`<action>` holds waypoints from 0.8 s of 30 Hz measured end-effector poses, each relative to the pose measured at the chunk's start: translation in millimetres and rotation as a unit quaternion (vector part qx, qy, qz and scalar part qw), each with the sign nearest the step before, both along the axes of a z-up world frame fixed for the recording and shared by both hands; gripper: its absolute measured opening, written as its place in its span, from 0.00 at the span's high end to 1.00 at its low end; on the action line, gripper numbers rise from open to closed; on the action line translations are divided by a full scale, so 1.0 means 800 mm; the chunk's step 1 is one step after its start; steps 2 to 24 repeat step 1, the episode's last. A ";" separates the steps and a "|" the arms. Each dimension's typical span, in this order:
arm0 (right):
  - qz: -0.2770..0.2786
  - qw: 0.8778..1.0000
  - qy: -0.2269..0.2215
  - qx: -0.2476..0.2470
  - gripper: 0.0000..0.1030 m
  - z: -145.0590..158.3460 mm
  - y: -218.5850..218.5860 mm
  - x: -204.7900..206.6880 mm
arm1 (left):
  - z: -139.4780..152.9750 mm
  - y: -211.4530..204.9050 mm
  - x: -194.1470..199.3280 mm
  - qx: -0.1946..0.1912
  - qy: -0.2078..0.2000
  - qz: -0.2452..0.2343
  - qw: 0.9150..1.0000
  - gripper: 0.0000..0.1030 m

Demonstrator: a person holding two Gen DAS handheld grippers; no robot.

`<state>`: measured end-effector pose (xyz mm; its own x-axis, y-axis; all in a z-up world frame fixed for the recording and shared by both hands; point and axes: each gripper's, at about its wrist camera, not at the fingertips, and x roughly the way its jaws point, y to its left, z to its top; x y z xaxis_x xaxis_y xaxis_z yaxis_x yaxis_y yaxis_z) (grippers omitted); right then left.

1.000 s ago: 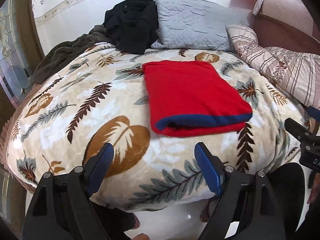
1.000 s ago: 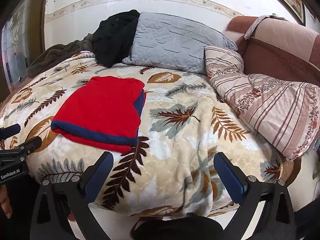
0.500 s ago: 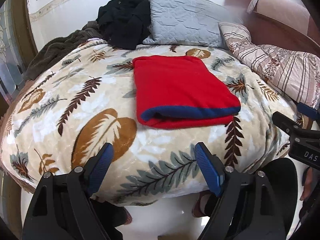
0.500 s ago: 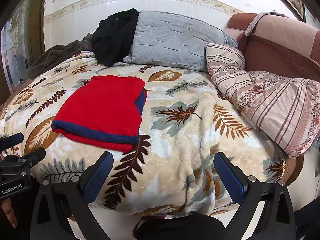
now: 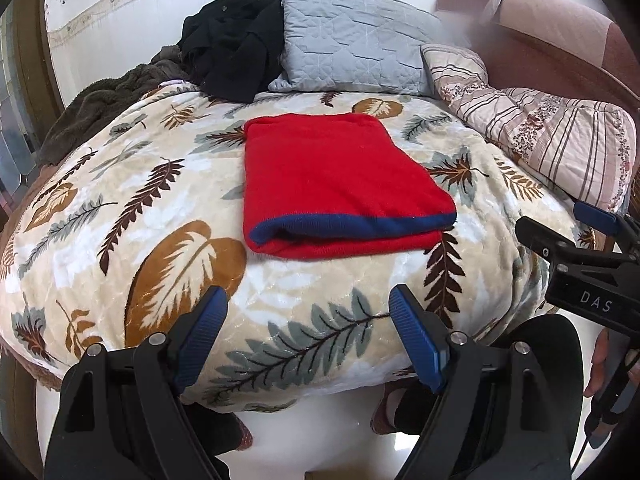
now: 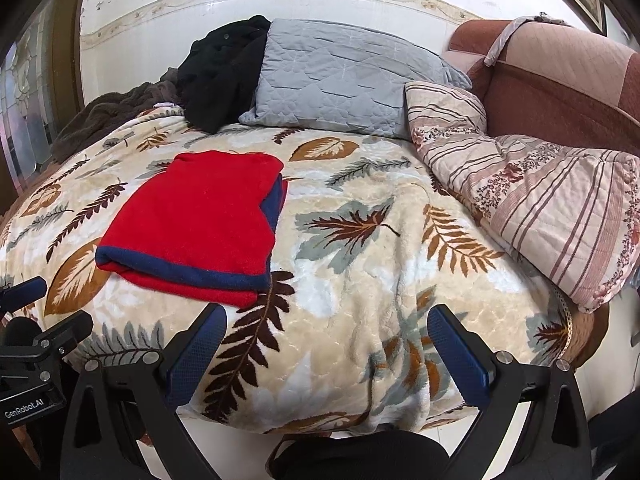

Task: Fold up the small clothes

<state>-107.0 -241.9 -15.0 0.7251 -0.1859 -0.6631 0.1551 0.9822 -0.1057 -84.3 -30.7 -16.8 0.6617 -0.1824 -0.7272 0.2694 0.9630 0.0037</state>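
My left gripper (image 5: 308, 336) hangs wide, nothing in it, off the near edge of the leaf blanket (image 5: 120, 208). The red garment (image 5: 336, 184) lies folded mid-bed, navy trim on its near edge, looks done. My right gripper (image 6: 324, 352), jaws wide and empty too, hovers right of it. For another fold I'd pinch both near corners evenly.

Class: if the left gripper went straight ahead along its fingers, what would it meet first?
Probably the leaf-print blanket at the bed's near edge, short of the folded red garment. The left gripper is open and empty; depth is hard to judge.
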 end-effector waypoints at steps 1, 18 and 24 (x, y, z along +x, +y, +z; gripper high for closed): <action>-0.001 1.000 0.001 0.000 0.01 0.000 -0.001 0.000 | 0.000 -0.001 0.000 0.001 0.001 0.000 1.000 0.19; -0.001 1.000 0.001 0.000 0.01 0.000 -0.001 0.000 | 0.000 -0.001 0.000 0.001 0.001 0.000 1.000 0.19; -0.001 1.000 0.001 0.000 0.01 0.000 -0.001 0.000 | 0.000 -0.001 0.000 0.001 0.001 0.000 1.000 0.19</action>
